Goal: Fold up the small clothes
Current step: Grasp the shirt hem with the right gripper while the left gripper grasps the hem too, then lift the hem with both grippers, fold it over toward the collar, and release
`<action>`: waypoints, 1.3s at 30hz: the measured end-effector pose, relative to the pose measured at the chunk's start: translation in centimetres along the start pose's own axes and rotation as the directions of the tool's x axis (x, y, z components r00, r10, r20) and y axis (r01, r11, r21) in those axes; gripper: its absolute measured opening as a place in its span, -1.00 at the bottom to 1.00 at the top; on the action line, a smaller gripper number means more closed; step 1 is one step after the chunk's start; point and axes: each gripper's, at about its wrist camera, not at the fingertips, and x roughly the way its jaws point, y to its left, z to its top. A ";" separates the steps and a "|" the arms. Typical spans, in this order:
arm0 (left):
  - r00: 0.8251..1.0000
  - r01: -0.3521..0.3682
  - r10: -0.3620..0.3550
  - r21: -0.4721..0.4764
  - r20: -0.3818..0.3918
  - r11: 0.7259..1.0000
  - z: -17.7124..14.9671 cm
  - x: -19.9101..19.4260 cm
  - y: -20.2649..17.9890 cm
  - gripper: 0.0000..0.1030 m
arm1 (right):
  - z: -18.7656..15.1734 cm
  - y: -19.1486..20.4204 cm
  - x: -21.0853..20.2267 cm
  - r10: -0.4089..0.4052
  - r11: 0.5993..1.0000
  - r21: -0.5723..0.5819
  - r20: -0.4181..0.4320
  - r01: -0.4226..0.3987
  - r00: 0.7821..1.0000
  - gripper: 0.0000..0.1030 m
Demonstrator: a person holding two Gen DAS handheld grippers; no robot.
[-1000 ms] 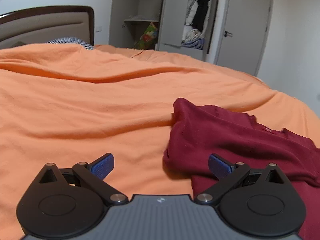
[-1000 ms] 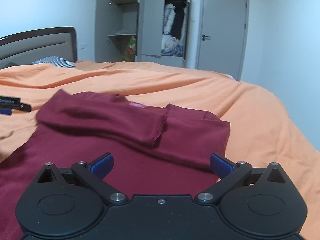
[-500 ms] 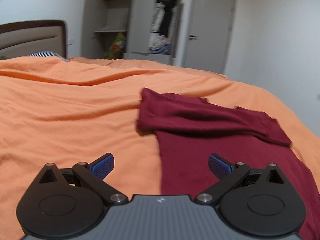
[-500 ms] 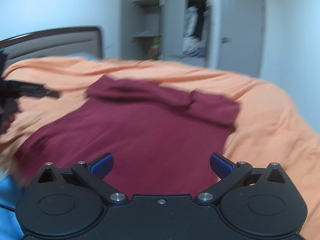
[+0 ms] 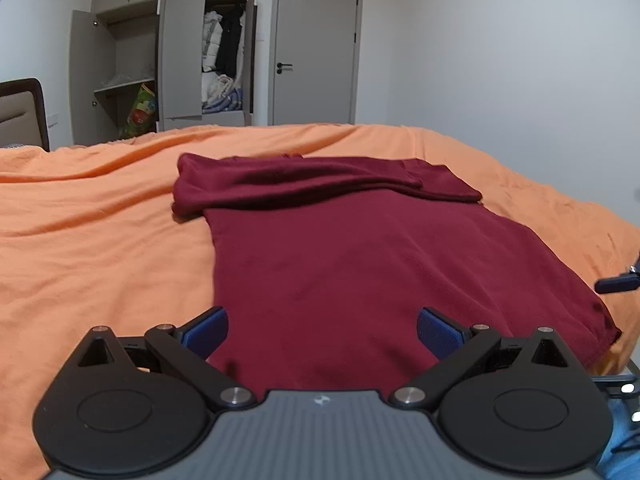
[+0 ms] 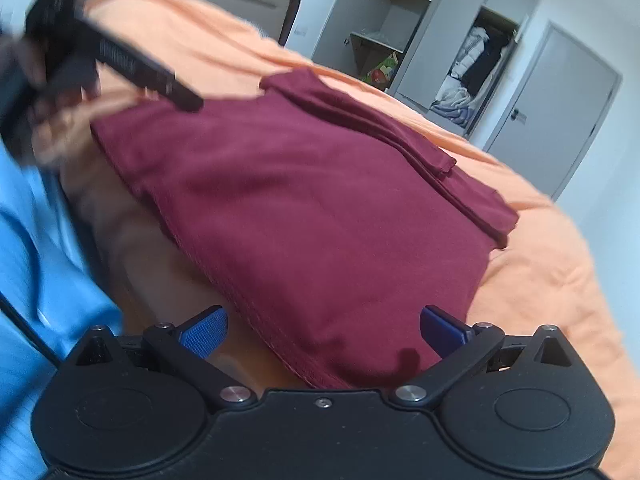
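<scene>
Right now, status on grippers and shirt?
Left gripper open, right gripper open, both empty. Maroon shirt flat on orange bedspread, sleeves folded in. Nothing blocking.

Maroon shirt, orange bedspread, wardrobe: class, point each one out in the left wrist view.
maroon shirt [image 5: 360, 264], left wrist view, middle of its body.
orange bedspread [image 5: 100, 240], left wrist view, bare part left of shirt.
wardrobe [image 5: 180, 60], left wrist view, closed middle door.

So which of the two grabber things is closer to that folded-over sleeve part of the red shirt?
Hard to call; both hang open at the near hem of the shirt, well short of the sleeve fold: left gripper, right gripper.
</scene>
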 end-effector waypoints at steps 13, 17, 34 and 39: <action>0.994 0.103 -0.103 0.001 0.017 0.995 -0.6 -1.8 -0.8 0.99 | 0.0 2.4 -0.9 -0.044 0.991 -0.122 0.162 0.064 0.986 -0.54; 0.983 0.180 -0.182 0.046 0.038 0.983 -0.8 -3.3 -1.3 0.99 | 1.4 0.5 -1.5 0.000 1.000 -0.011 0.192 0.003 0.981 -0.62; 0.997 -0.050 0.026 0.380 0.069 0.924 -2.4 -0.8 -8.3 0.83 | 6.8 -6.3 -0.4 -0.011 0.966 0.251 0.268 -0.059 0.963 -0.75; 0.992 -0.129 0.121 0.362 0.046 0.923 -2.3 -0.9 -6.0 0.60 | 6.1 -6.1 -1.1 -0.012 0.966 0.251 0.250 -0.053 0.968 -0.75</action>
